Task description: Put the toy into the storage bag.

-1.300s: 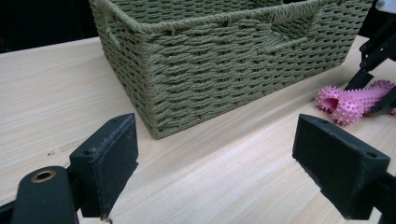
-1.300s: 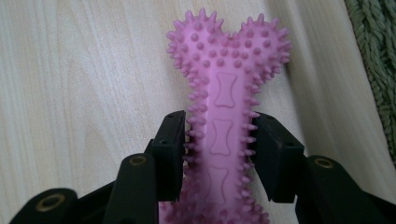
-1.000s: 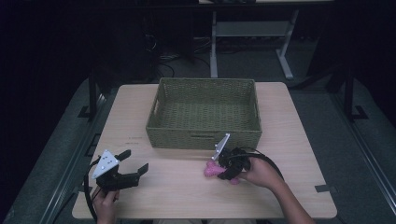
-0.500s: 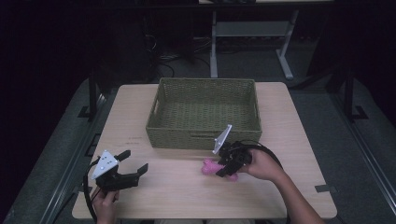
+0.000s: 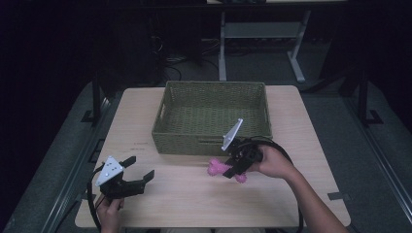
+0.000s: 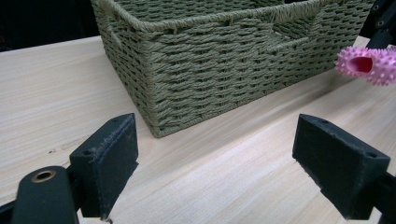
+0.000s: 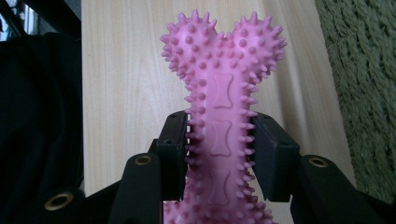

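Bone toy (image 7: pixel 219 140) sits clamped between right tool (image 7: pixel 219 154) jaws.

Pink toy, green basket, light wood table

The bone toy (image 7: pixel 222 126) is pink with little spikes; the basket (image 5: pixel 212 116) beside it is green and woven; the table (image 5: pixel 311 126) has pale wood stripes.

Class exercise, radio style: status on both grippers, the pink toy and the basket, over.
Right gripper shut on pink spiky bone toy, just in front of woven basket. Left gripper open, holding nothing, near table's front-left. Nothing between toy and basket.
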Demonstrator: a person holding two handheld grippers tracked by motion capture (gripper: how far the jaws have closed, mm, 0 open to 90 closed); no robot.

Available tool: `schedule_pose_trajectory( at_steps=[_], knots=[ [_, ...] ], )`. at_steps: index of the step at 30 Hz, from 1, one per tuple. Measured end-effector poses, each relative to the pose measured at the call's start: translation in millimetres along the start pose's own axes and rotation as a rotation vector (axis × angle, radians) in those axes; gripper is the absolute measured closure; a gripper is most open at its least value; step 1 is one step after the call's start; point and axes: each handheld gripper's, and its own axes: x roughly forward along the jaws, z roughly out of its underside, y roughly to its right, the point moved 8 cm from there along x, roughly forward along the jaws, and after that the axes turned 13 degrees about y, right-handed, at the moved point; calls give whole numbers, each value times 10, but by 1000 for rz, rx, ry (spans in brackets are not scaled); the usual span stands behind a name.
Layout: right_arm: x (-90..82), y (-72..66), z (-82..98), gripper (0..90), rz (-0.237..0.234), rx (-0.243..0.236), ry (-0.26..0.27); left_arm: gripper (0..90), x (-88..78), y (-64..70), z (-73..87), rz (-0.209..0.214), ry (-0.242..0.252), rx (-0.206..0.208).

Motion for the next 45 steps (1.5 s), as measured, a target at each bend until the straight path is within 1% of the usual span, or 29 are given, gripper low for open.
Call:
schedule_pose_trajectory(
  at_steps=[5, 8, 13, 16, 21, 22, 26, 29, 33, 38, 40, 42, 43, 44, 45],
  knots=[
    [-29, 0, -38, 583, -5, -9, -5, 138, 3, 8, 0, 2, -1, 4],
    [-60, -3, -73, 583, -17, -12, 10, 138, 3, 4, 0, 0, 0, -1],
    [-132, 14, -125, 583, -18, -12, 17, 138, -1, 0, -1, -1, -1, 4],
    [-194, 21, -178, 584, -21, -13, 34, 138, -2, -4, 0, -1, 0, 0],
    [-265, 26, -245, 583, -20, -18, 36, 138, 1, 4, -3, -1, 0, 5],
    [-289, 18, -281, 583, -33, -20, 48, 138, 0, 5, -2, 0, 0, 4],
    [-319, 12, -331, 583, -47, -18, 61, 139, 2, 3, -2, -1, 0, 2],
    [-366, 49, -369, 583, -38, -21, 49, 138, -1, 1, -5, 0, 2, 7],
    [-405, 65, -412, 583, -40, -17, 60, 138, -5, -8, -3, -2, 3, -1],
    [-465, 108, -489, 583, -35, -16, 55, 138, -4, -4, -5, -1, 1, 9],
    [-494, 131, -520, 583, -24, -22, 48, 138, -4, -5, -5, -1, 1, 9],
    [-522, 143, -559, 583, -24, -23, 58, 138, -4, -7, -3, -2, 1, 0],
    [-542, 152, -581, 583, -23, -23, 57, 138, -5, -8, -4, -3, 1, 1],
    [-568, 181, -619, 583, -13, -33, 53, 138, -6, -9, -5, -4, 2, 3],
    [-568, 181, -619, 583, -13, -33, 53, 138, -5, -9, -6, -4, 2, 3]
  ],
)
